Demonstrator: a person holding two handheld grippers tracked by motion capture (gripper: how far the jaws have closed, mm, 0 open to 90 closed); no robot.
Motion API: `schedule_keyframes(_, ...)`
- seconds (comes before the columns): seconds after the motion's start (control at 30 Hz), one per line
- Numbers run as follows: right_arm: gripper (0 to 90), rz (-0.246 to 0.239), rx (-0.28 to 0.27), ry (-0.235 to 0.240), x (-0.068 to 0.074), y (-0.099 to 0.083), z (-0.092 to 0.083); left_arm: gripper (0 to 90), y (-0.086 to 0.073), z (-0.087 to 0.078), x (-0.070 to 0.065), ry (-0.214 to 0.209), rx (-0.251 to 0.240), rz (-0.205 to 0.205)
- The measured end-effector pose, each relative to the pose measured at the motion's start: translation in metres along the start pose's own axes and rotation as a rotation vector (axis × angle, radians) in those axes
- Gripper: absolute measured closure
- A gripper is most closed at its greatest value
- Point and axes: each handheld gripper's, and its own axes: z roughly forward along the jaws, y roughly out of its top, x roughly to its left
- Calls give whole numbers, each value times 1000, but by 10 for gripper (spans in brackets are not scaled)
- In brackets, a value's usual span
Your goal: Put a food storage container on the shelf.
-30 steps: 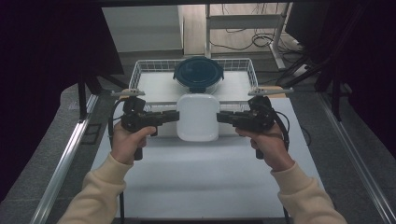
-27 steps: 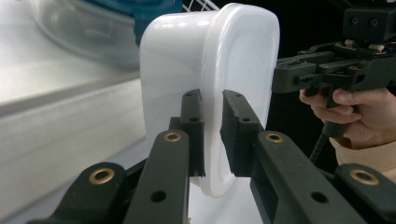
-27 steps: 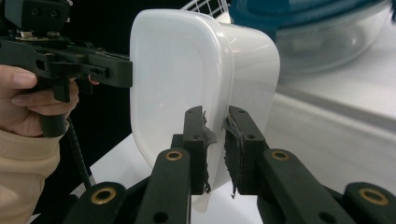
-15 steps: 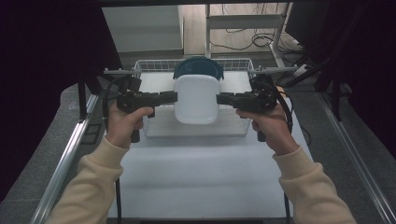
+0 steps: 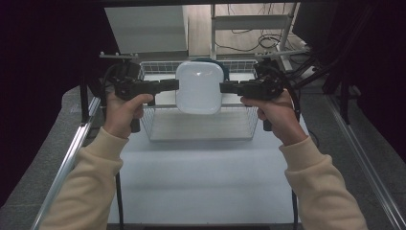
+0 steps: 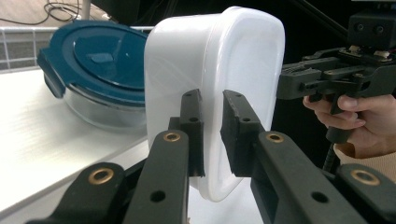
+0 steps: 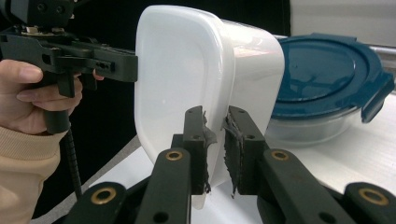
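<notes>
Nearest the person, the white table [image 5: 201, 182] lies bare between the two sleeves, with open room there for setting something down. Above it, the left gripper [image 5: 173, 85] and the right gripper [image 5: 225, 87] face each other and pinch opposite sides of a white plastic container [image 5: 199, 87], which hangs in the air over the wire basket [image 5: 198, 125]. In the left gripper view the two black jaws are clamped on the thin rim where the container [image 6: 219, 79] flares out, and the right gripper view shows the same hold on the far rim of the container [image 7: 187, 79]. It looks light and probably empty, stiff enough to keep its shape, but smooth and glossy, so the narrow lip is likely the only sure place to grip; a slack squeeze on either side could let it pivot or slip. The basket's wire walls stand close below and deserve clearance if the container is lowered inside. Farther back sits a glass dish with a dark blue lid [image 6: 93, 60], just behind the container, heavier and breakable, so any forward travel has little margin before touching it.
</notes>
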Motion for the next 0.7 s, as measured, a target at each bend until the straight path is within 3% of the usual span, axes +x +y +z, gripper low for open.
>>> schedule_keyframes(0.7,781,10,15,-12,-14,45,11,796,36,6,20,-12,-23,-45)
